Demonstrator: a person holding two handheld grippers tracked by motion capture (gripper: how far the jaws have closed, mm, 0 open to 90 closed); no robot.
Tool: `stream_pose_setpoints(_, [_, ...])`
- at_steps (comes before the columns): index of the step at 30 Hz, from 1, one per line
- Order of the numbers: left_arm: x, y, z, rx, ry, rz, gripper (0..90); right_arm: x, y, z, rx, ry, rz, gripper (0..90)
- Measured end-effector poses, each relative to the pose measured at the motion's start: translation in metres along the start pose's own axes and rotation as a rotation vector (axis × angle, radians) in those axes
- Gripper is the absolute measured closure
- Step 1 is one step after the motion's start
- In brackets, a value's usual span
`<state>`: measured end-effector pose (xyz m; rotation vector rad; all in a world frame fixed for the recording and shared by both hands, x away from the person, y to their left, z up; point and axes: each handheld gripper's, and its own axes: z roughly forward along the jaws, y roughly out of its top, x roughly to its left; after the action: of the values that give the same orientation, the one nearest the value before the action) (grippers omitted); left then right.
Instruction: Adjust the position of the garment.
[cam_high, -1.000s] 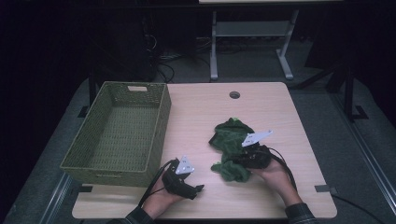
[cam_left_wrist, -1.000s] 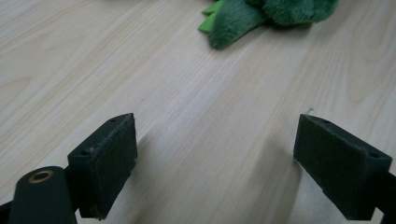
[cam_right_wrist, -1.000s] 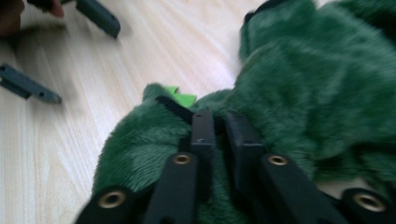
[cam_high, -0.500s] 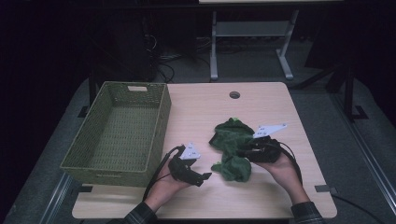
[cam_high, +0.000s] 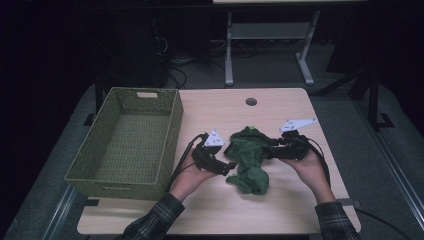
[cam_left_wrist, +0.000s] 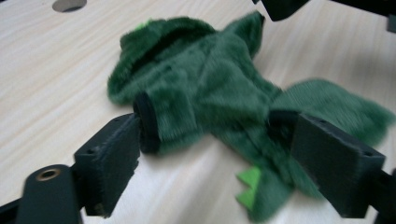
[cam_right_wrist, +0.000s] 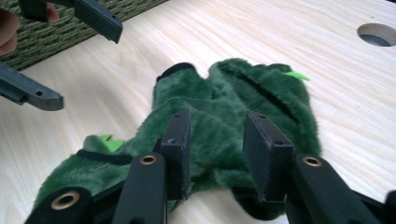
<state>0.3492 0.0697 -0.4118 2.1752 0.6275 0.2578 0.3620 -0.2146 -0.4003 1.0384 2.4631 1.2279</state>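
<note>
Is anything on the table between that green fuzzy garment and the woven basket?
Only the left gripper, whose open jaws reach toward the green fuzzy garment from the side facing the woven basket. Otherwise just bare table lies between them, though the basket's wall would have to be cleared.

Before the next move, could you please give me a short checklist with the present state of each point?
1. Right claw around a fold of the green plush garment: ok; its jaws have just opened somewhat, firm pinch: cannot tell.
2. Left claw open, the garment's sleeve between its jaws: ok.
3. Left claw gripping the garment: not ok.
4. Woven basket empty and beside the left hand: ok.
5. Garment fully on the table: ok.
</note>
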Motion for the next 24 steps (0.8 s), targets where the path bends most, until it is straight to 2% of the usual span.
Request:
stream_pose_setpoints(2, [0.004,0.006,0.005,0.008,-0.009,0.012,20.1,-0.004,0.002,0.000,-0.015,-0.005,-0.003,62.0])
stream_pose_setpoints(3, [0.006,0.009,0.007,0.008,-0.009,0.010,21.5,-0.009,0.004,0.001,0.000,-0.016,-0.001,62.1])
stream_pose_setpoints(5, [0.015,0.016,0.015,0.004,-0.015,0.010,25.5,-0.014,0.007,0.003,-0.003,-0.024,0.008,62.1])
stream_pose_setpoints(6, [0.015,0.016,0.015,0.004,-0.015,0.010,27.2,-0.014,0.007,0.003,-0.003,-0.024,0.008,62.1])
stream_pose_setpoints(7, [0.021,0.020,0.019,0.006,0.017,0.018,27.2,-0.017,0.009,0.003,-0.008,-0.033,0.012,62.3])
stream_pose_setpoints(11, [0.034,0.026,0.025,-0.006,0.018,-0.005,35.5,-0.033,0.015,0.012,0.002,-0.053,0.042,62.4])
stream_pose_setpoints(14, [0.045,0.032,0.033,0.001,0.045,0.007,39.3,-0.039,0.014,0.016,-0.023,-0.071,0.035,62.4])
stream_pose_setpoints(16, [0.053,0.035,0.039,0.000,0.055,-0.001,41.5,-0.049,0.013,0.026,0.021,-0.086,0.057,60.8])
stream_pose_setpoints(18, [0.059,0.036,0.046,-0.002,0.045,-0.020,41.5,-0.053,0.013,0.032,0.023,-0.086,0.067,60.5])
stream_pose_setpoints(20, [0.067,0.037,0.059,0.016,0.043,-0.012,42.1,-0.057,0.012,0.039,0.047,-0.087,0.070,60.3])
stream_pose_setpoints(21, [0.067,0.037,0.059,0.016,0.043,-0.012,42.1,-0.057,0.012,0.039,0.047,-0.087,0.070,60.3])
stream_pose_setpoints(22, [0.070,0.037,0.064,0.031,0.045,-0.008,42.2,-0.060,0.010,0.048,0.072,-0.094,0.066,60.1])
stream_pose_setpoints(24, [0.074,0.036,0.072,0.051,0.047,-0.001,42.6,-0.061,0.009,0.052,0.085,-0.090,0.069,59.8])
